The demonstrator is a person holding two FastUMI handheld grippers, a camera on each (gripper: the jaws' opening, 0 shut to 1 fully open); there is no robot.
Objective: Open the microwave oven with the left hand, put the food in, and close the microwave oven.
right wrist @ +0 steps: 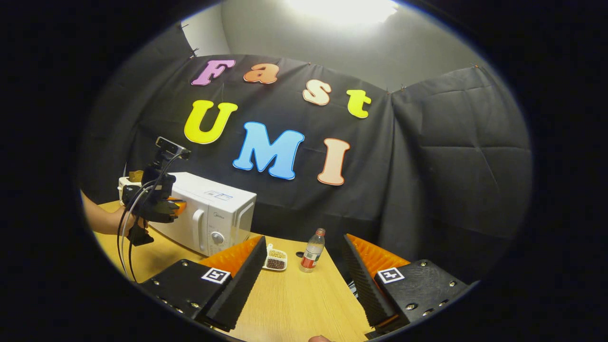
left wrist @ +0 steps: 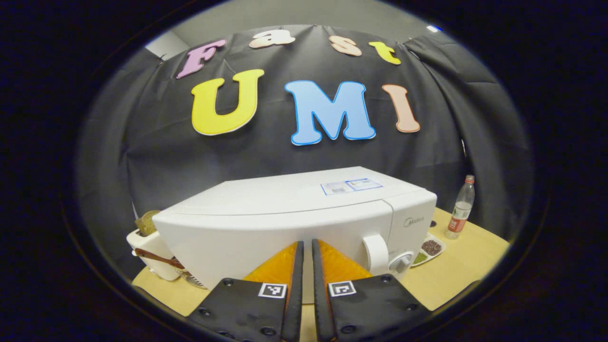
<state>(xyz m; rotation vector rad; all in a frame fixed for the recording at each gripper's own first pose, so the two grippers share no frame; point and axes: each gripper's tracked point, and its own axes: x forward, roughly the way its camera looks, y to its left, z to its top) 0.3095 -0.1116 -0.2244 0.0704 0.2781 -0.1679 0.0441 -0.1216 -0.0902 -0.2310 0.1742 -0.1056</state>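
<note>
**Door shut, food waiting**

The left gripper [left wrist: 303, 266] is facing the microwave [left wrist: 294, 223] with its fingers nearly together, holding nothing. The handle [left wrist: 376, 254], at 2 o'clock from its tips, looks rigid; hooking behind it should work. The right gripper [right wrist: 304, 266] is hanging wide apart, empty. The tray [right wrist: 276, 260], at its 11 o'clock, looks light and spillable.

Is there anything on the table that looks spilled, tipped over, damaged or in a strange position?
Nothing stands out. The microwave oven sits level with its door shut, the bottle stands upright with its cap on, and the small dish beside it keeps its contents inside. No spill shows on the wooden table.
</note>
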